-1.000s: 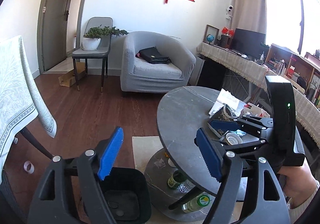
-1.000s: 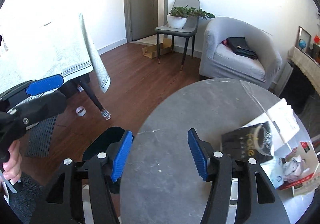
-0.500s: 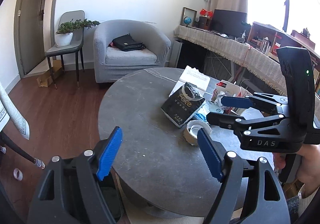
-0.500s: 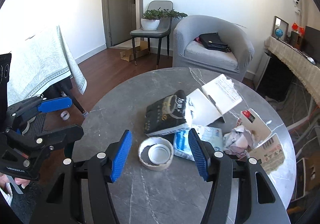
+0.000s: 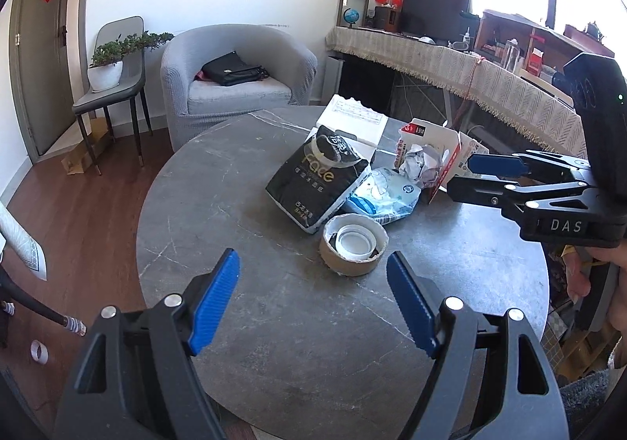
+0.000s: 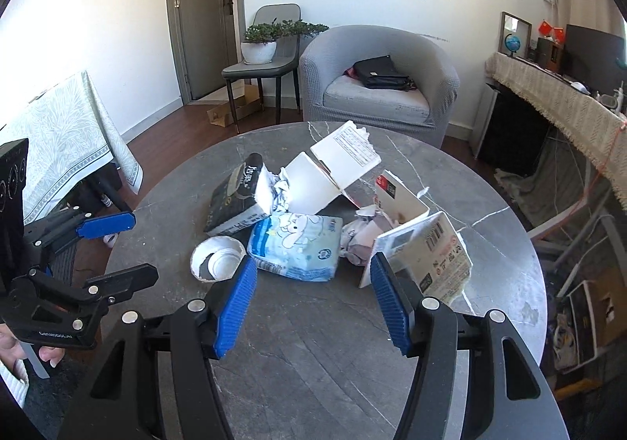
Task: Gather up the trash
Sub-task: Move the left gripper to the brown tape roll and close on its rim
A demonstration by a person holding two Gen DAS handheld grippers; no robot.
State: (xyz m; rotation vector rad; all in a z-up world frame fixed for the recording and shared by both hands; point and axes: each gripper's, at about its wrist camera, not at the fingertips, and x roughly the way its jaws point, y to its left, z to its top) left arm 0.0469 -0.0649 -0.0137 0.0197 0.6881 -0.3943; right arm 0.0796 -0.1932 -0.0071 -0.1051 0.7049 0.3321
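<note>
Your left claw (image 5: pixel 313 300) is wide open and holds nothing. It hangs over the near part of the round grey surface (image 5: pixel 219 204) and touches nothing. The tape ring (image 5: pixel 354 244) sits just ahead of it, a bit toward its right finger.

Your right claw (image 6: pixel 313 297) is wide open too, and it is empty. It hangs over the surface, with the blue tissue pack (image 6: pixel 296 246) just past its tips. In the left view you see this claw from the side, out over the far right of the pile.

The trash lies in one heap near the middle of the surface. The tape ring is a low brown ring with a white lid lying inside it. The black bag (image 5: pixel 317 181) leans on the blue tissue pack and touches the tape ring. A crumpled paper ball (image 6: pixel 358 240) sits beside the blue pack, right by a torn red and white box (image 6: pixel 423 251). That box stands open and tilted. A white box (image 6: pixel 333 173) with a raised flap lies behind the pack.

A grey armchair (image 6: pixel 378 87) with a black bag on it stands well behind the surface.
</note>
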